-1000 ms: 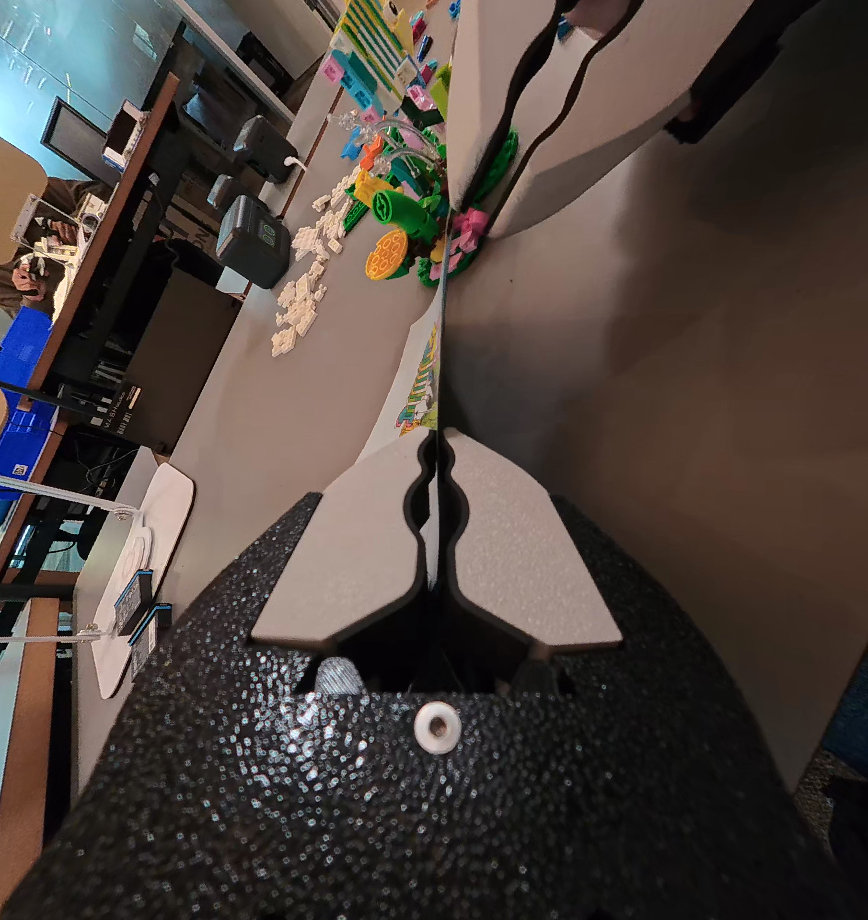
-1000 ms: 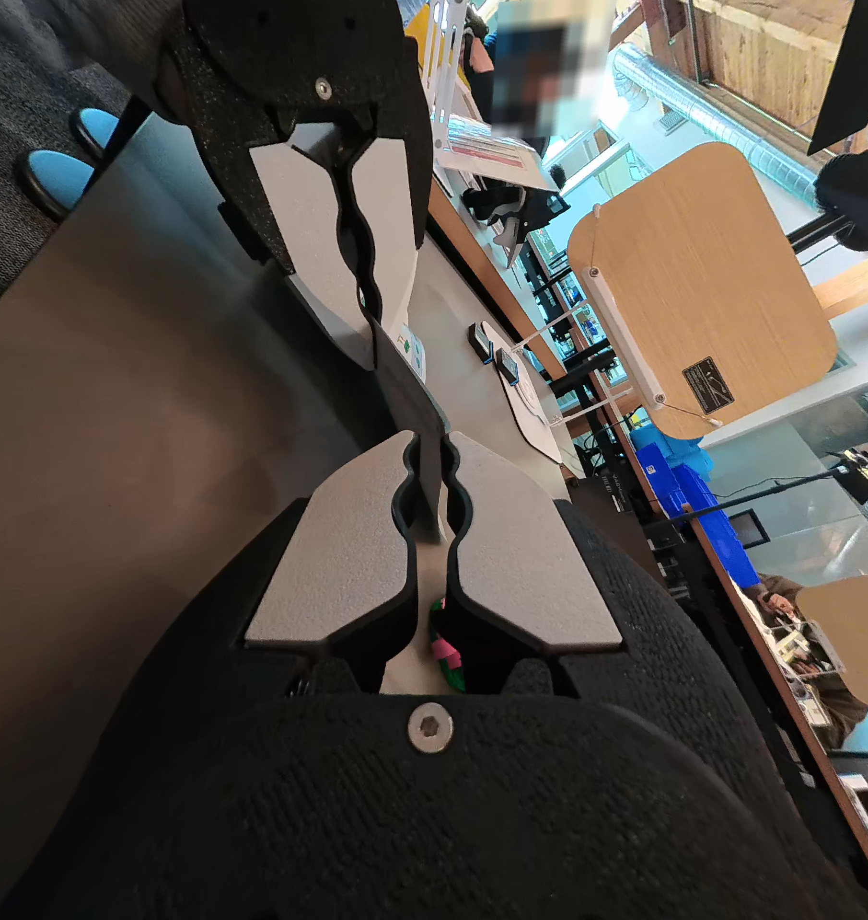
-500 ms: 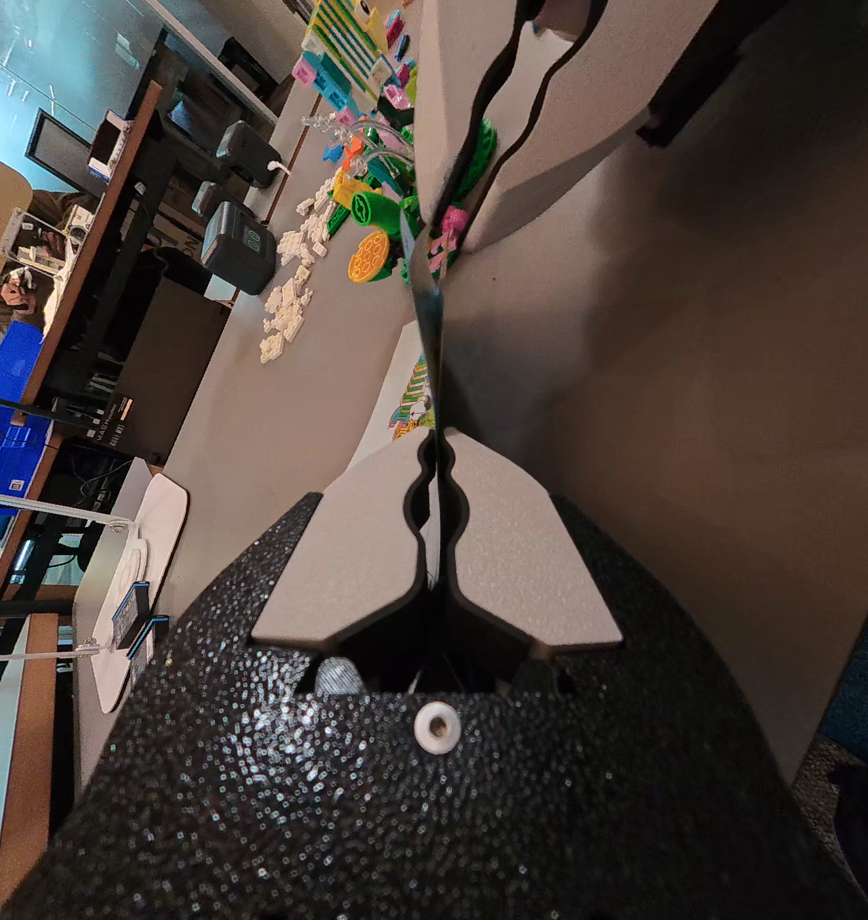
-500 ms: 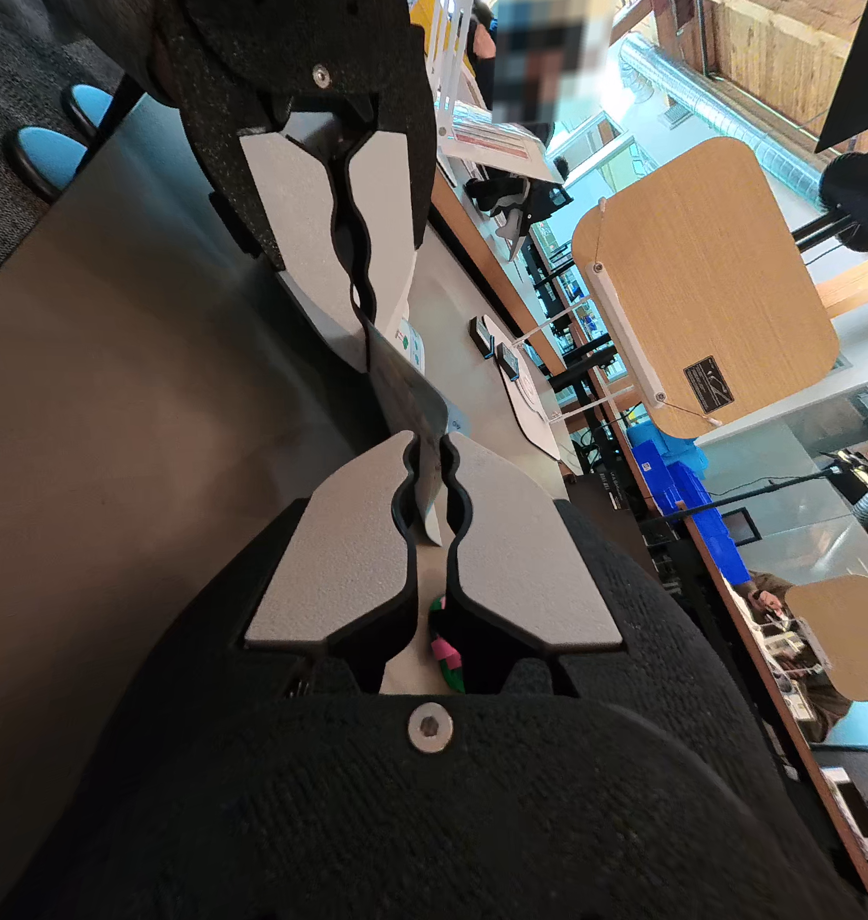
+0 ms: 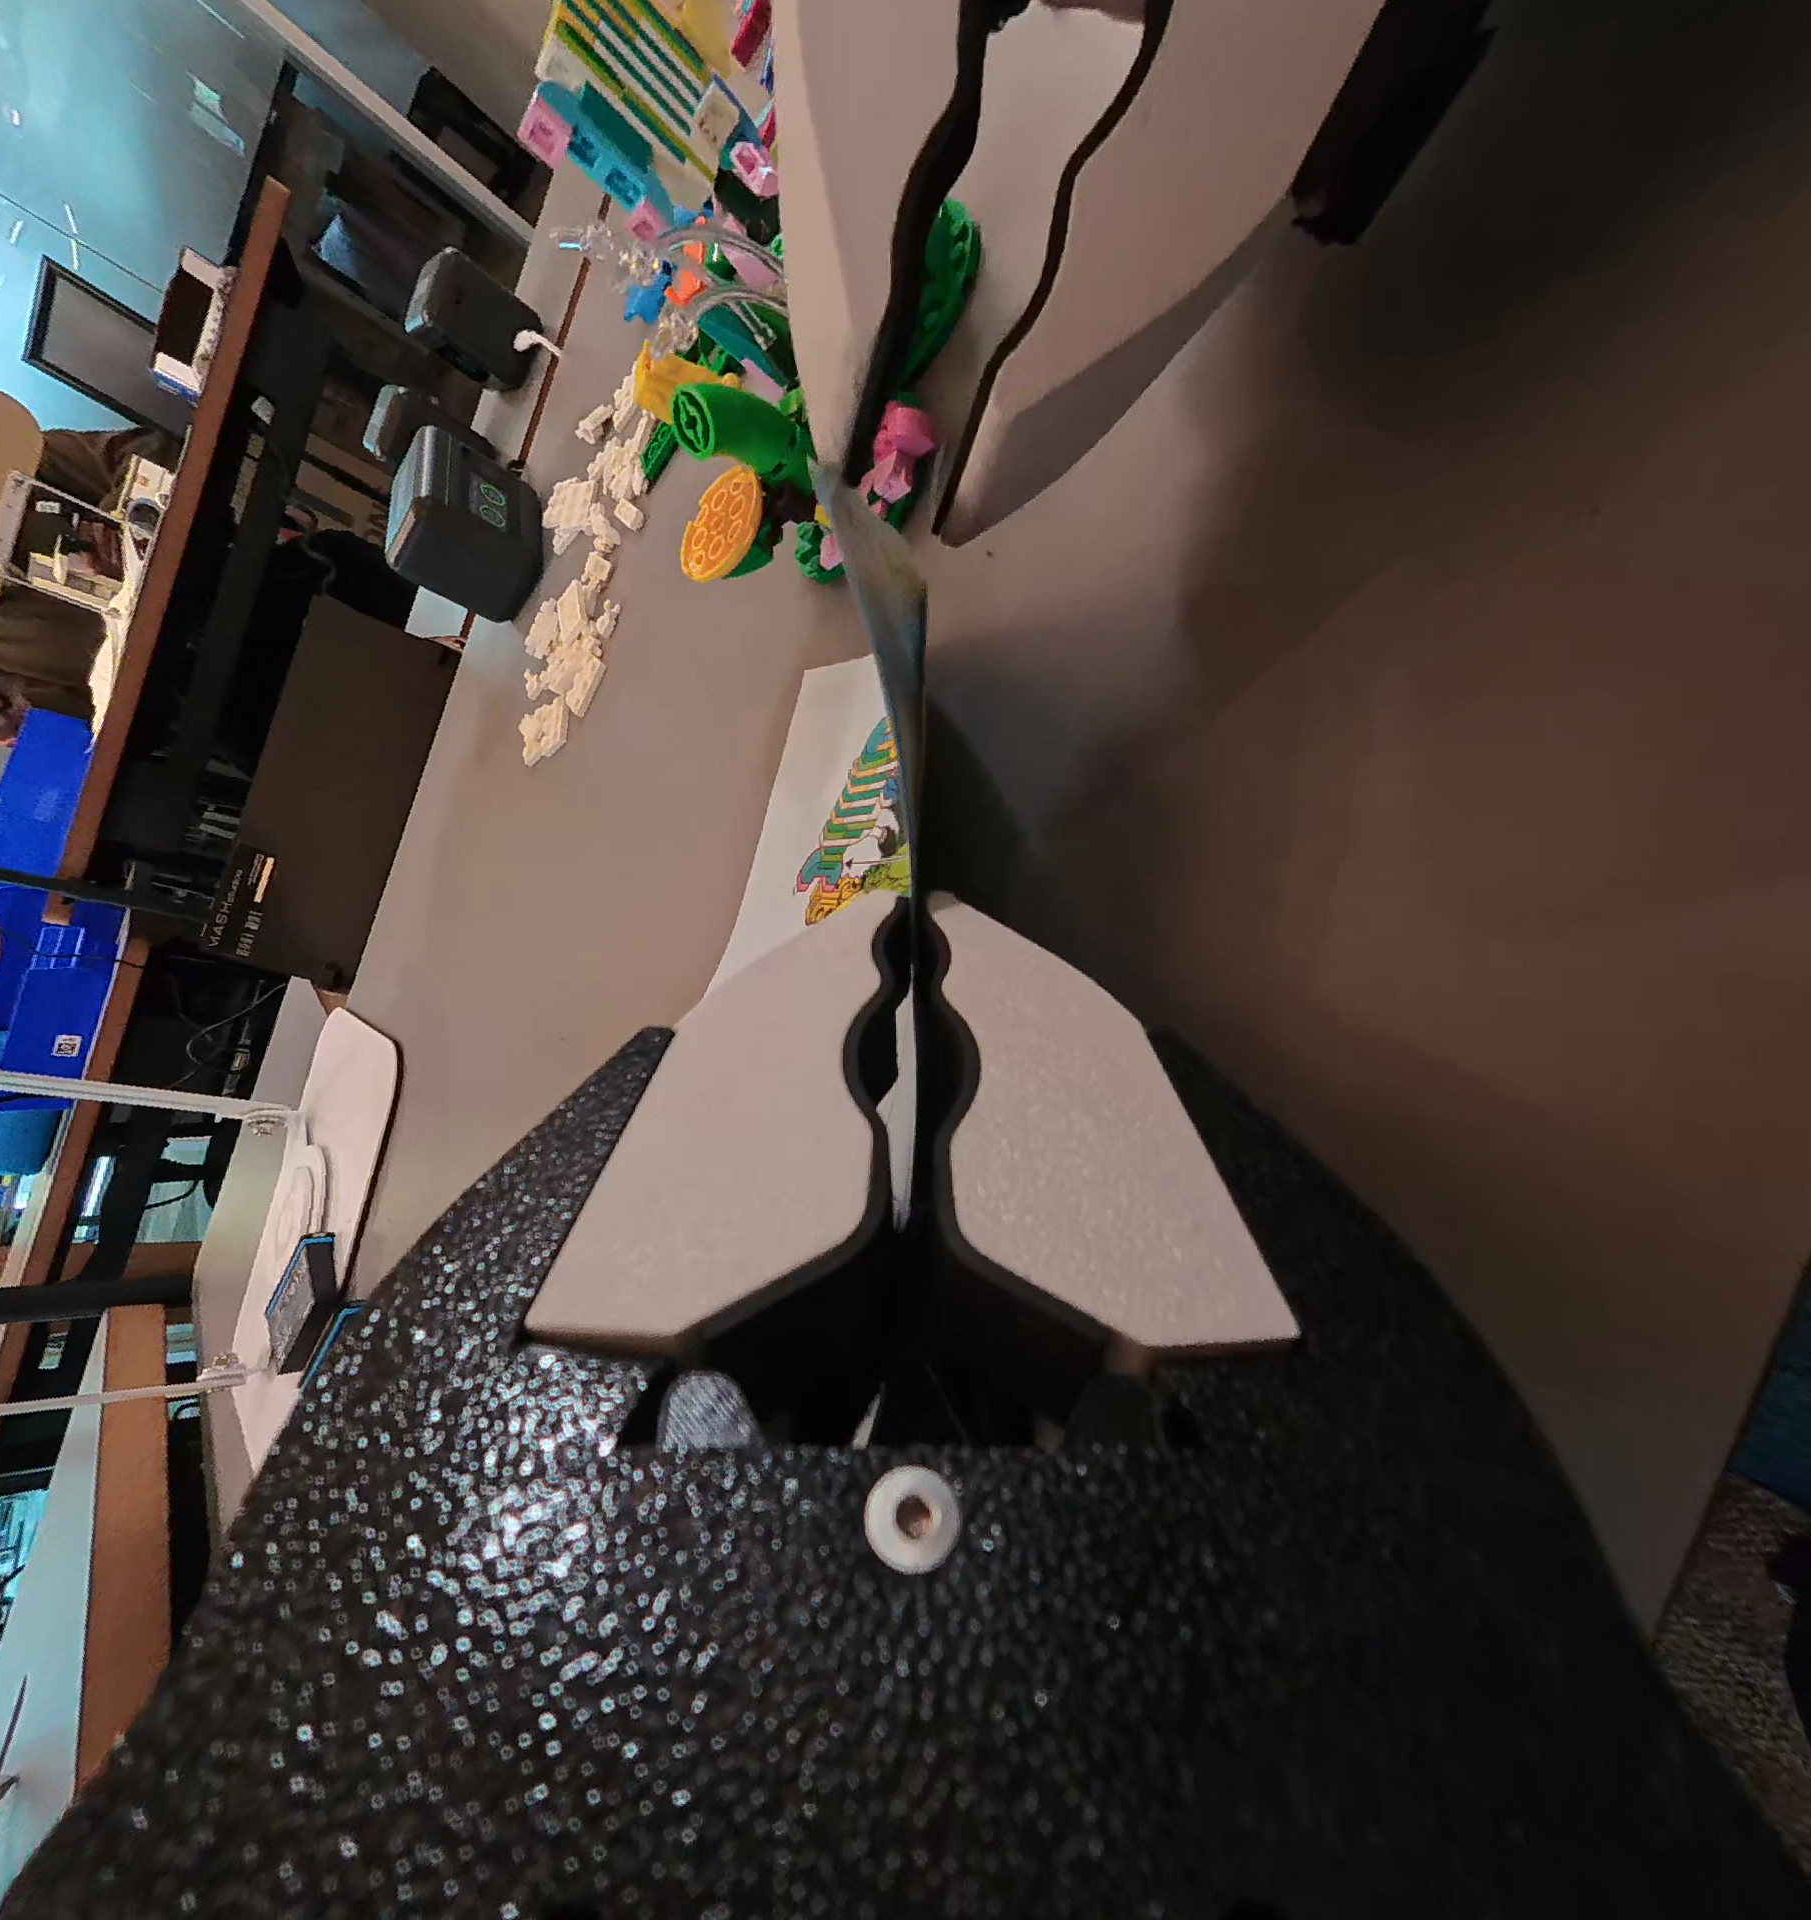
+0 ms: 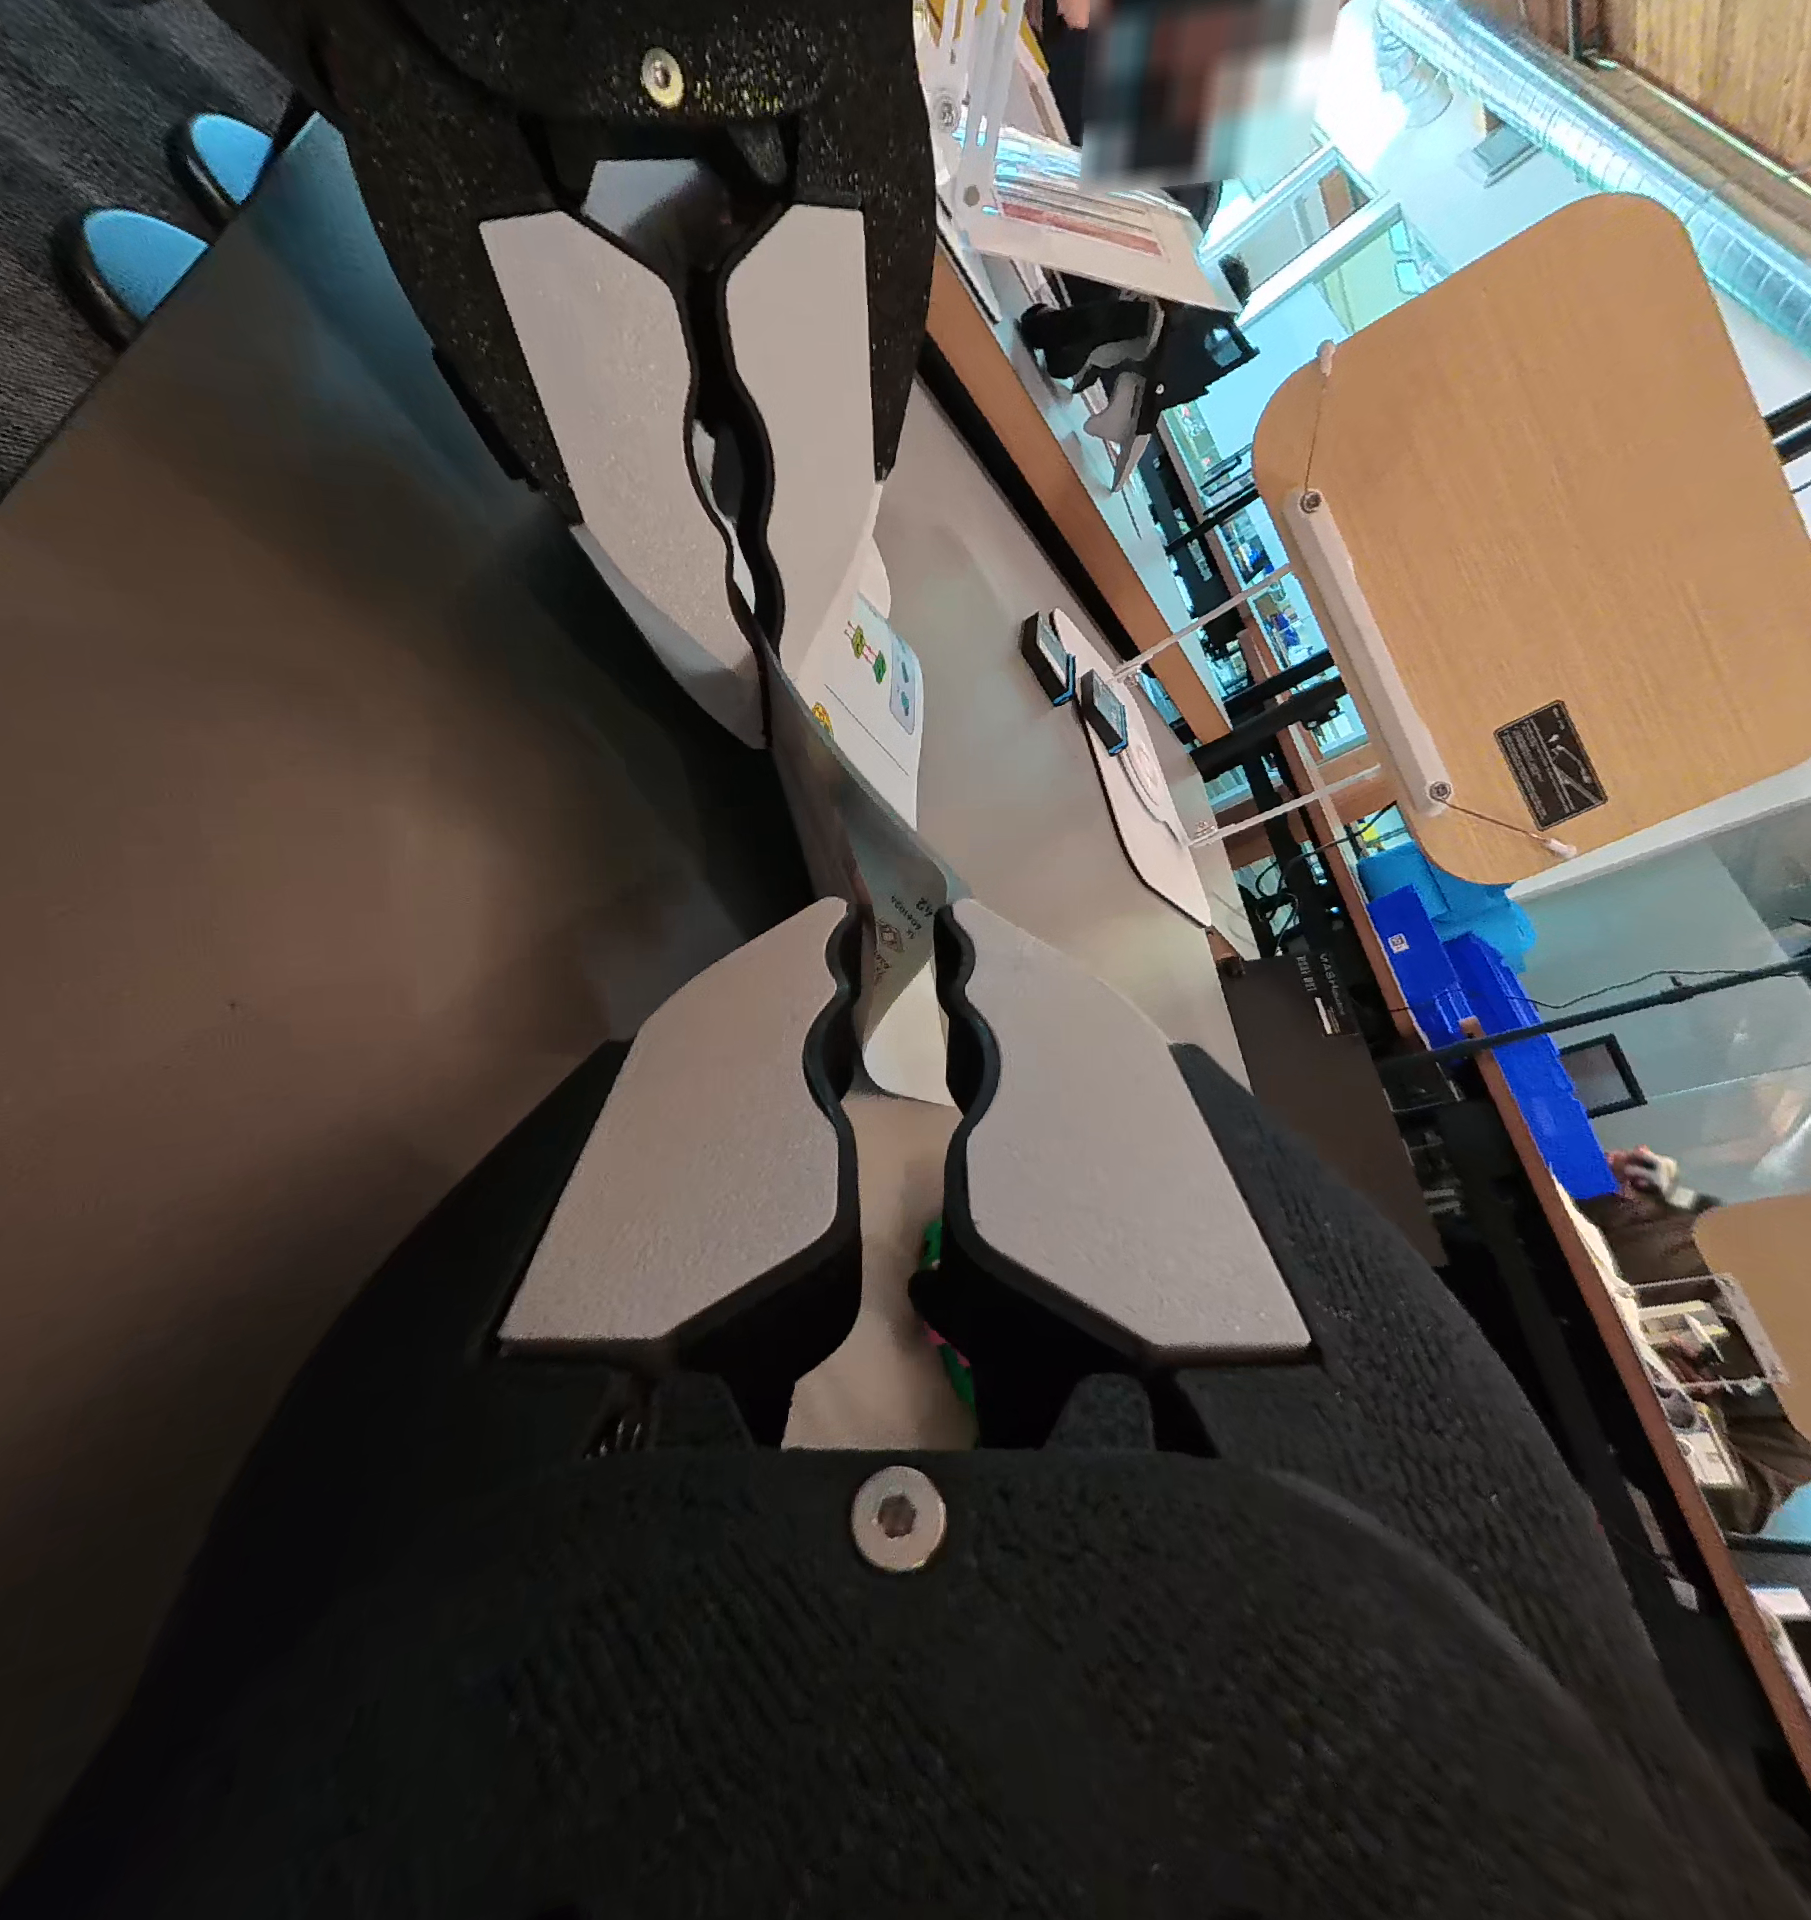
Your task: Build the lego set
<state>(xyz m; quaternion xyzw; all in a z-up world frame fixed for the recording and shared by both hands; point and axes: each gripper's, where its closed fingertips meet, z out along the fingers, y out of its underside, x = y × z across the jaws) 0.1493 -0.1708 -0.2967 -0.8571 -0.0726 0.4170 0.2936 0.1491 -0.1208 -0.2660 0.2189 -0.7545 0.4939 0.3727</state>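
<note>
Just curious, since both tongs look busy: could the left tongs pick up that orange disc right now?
Probably not yet. The left tongs are shut on a page that runs to the right tongs; they must let go first. The table towards the orange disc looks free.

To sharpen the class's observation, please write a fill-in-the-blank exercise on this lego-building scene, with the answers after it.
1. The left gripper is shut on a thin ___ of the instruction booklet.
2. The jaws of the right gripper stand ___, with a gap between them.
3. The loose pile of small bricks on the table is ___ in colour.

Missing words: page; open; white.
</note>
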